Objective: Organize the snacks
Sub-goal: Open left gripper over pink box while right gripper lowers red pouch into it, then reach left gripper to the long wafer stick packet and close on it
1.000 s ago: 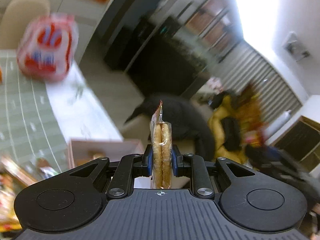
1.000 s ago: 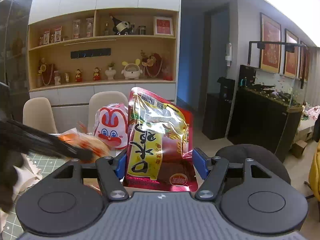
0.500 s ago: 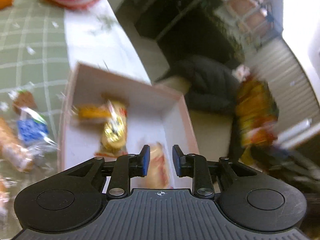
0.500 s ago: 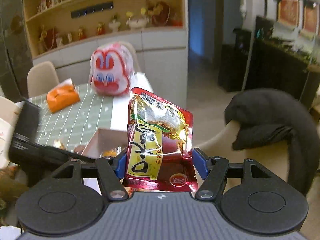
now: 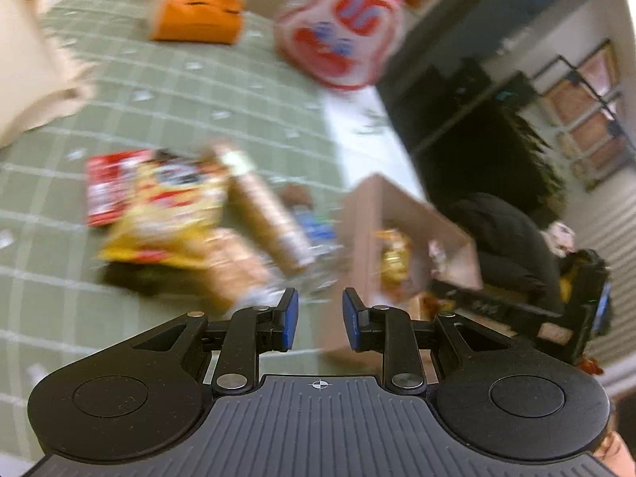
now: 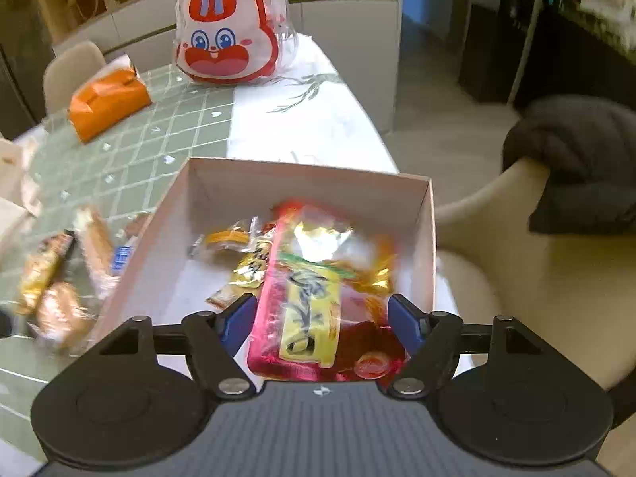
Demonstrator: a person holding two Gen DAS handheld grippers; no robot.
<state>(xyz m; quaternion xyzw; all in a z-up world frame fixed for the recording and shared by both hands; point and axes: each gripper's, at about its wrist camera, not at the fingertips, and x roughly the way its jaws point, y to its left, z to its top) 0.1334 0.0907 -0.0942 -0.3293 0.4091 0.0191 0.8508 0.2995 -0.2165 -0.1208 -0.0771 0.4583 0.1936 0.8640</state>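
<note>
A pink cardboard box stands at the table's right edge with several wrapped snacks inside; it also shows in the left wrist view. My right gripper is over the box with a red and yellow snack packet between its wide-set jaws, tilted down into the box; whether they still grip it I cannot tell. My left gripper is open and empty, above the table left of the box. Loose snacks lie there: a red and yellow bag and a long biscuit pack.
A rabbit-face bag and an orange tissue pack sit at the far end of the green checked tablecloth. A beige chair with dark clothing stands right of the table.
My left gripper let go of the biscuit pack into the box, then swung left over the loose snacks. My right gripper tipped down over the box with the red packet.
</note>
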